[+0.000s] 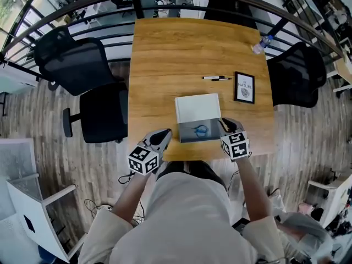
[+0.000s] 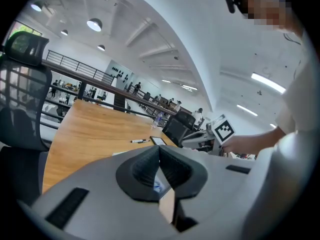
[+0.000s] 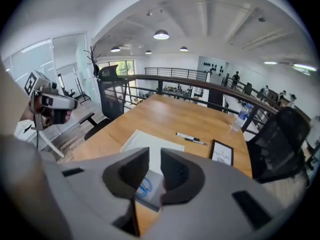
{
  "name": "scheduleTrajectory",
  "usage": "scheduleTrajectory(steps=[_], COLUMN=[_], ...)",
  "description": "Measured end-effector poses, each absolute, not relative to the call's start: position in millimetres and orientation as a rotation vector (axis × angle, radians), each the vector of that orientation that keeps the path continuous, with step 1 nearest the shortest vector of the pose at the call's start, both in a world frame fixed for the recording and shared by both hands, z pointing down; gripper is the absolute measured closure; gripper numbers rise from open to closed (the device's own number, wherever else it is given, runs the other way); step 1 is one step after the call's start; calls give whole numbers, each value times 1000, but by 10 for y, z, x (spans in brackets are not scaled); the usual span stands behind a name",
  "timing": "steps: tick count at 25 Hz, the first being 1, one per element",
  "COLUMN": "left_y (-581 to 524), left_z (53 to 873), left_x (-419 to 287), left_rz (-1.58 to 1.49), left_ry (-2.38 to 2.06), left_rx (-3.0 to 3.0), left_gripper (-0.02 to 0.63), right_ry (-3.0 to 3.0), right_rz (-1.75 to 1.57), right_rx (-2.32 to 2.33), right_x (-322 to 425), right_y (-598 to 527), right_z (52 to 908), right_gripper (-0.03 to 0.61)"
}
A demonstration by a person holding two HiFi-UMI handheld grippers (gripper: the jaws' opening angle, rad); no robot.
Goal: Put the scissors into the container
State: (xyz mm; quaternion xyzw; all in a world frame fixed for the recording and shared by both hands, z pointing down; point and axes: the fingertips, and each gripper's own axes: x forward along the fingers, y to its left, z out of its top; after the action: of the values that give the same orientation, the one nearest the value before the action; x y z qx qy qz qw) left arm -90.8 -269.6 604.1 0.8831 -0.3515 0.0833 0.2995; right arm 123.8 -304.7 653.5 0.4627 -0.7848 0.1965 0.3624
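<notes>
The blue-handled scissors (image 1: 200, 130) lie inside the shallow grey container (image 1: 187, 138) near the table's front edge. Its white lid (image 1: 197, 108) lies open behind it. In the right gripper view the scissors (image 3: 144, 187) show below the gap between the jaws. My right gripper (image 1: 225, 123) hovers at the container's right end; its jaws stand apart with nothing between them (image 3: 155, 156). My left gripper (image 1: 164, 133) sits off the container's left side at the table edge, and its pads meet with nothing held (image 2: 159, 151).
A pen (image 1: 216, 78) and a framed picture (image 1: 245, 87) lie behind the container. A water bottle (image 1: 262, 44) lies at the far right corner. Black office chairs stand at the left (image 1: 82, 65) and right (image 1: 297, 73) of the wooden table (image 1: 165, 54).
</notes>
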Motion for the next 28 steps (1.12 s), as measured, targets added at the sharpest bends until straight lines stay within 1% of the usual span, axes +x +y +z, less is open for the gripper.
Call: scheduleTrajectory(steps=[6,9,18,21,28], left_y=[-2795,-2840,-2835,-2799,-2744], left_z=[5668,5463,4602,4404,4050], left_x=[-765,-724,-558,-534,-469], left_rz=[215,205,66,43,26], left_ry=[-993,-1033,-1196,-1238,-1295], left_rx=[2399,2414,2553,2591,2652], left_gripper=[621,621,621,621,621], right_ry=[-2125,-2174,-2425,-2462,-2534], right_rz=[484,461,315,233,107], right_rx=[1330,1376,1530,1538,1540], right_x=[1490,1590,1884,1929,2011], right_y=[-3072,-3083,-2987,-2930,-2815], right_z=[5819,5504,4522,4316,4008], right_gripper=[520,539,563,575,577])
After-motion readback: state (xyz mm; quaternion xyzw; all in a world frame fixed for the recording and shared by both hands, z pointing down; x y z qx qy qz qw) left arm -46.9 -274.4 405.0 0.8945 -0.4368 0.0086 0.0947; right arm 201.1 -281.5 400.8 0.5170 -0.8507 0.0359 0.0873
